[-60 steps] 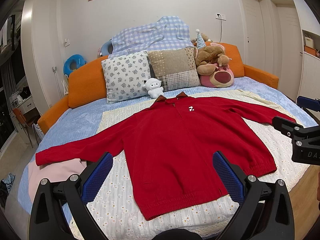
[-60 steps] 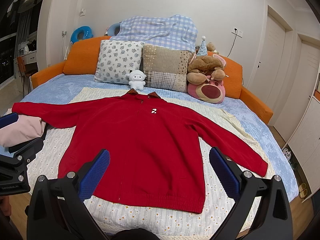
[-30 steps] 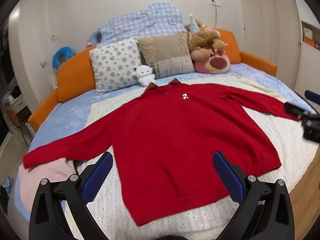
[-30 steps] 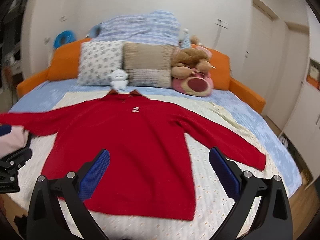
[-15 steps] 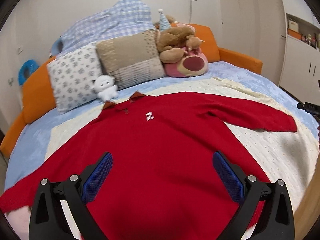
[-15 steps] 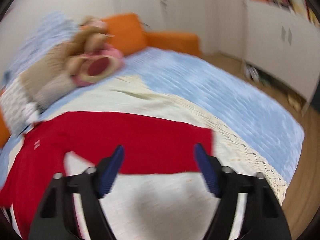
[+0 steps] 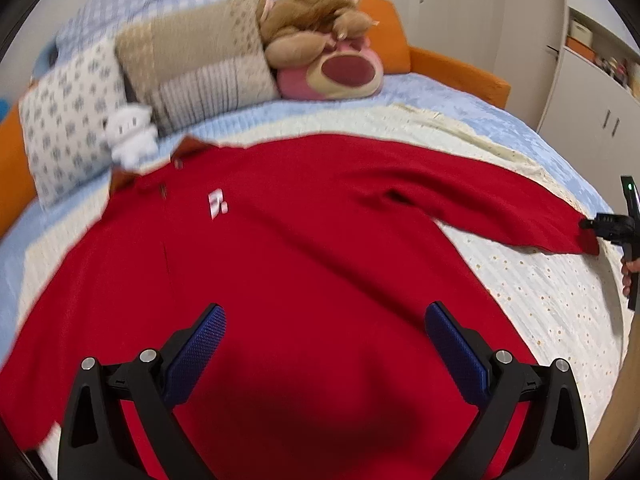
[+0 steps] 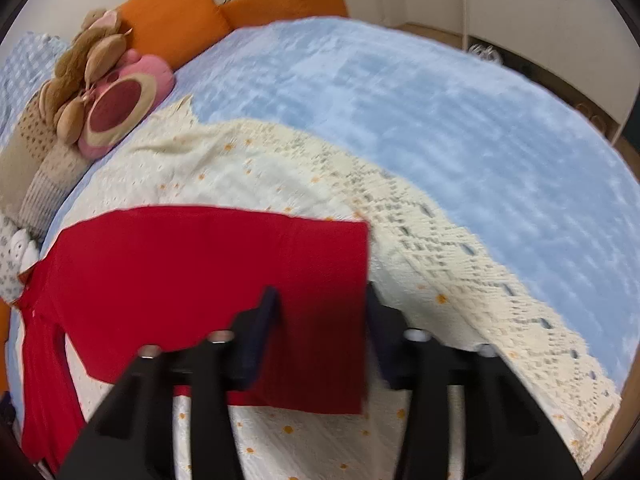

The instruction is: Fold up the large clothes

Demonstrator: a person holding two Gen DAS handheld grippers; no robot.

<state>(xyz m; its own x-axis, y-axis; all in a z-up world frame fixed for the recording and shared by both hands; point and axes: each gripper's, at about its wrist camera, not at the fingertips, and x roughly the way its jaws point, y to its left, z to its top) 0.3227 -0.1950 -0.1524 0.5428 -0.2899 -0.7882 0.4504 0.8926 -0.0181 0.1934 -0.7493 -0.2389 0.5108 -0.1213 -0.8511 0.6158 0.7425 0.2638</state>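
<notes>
Left gripper (image 7: 324, 356): my jaws stand wide apart, hovering over the lower body of the red sweater (image 7: 280, 272), holding nothing.
Left view, sweater: spread flat on the cream blanket (image 7: 540, 300); its sleeve runs out toward 3 o'clock.
Right gripper (image 8: 320, 332): my fingers straddle the sleeve cuff (image 8: 320, 280), partly closed; blurred, so I cannot tell whether they pinch it.
Right view, risk: at 12 o'clock the cuff edge sits between my fingers; a shallow bite could slip when I lift, or catch the blanket beneath.
</notes>
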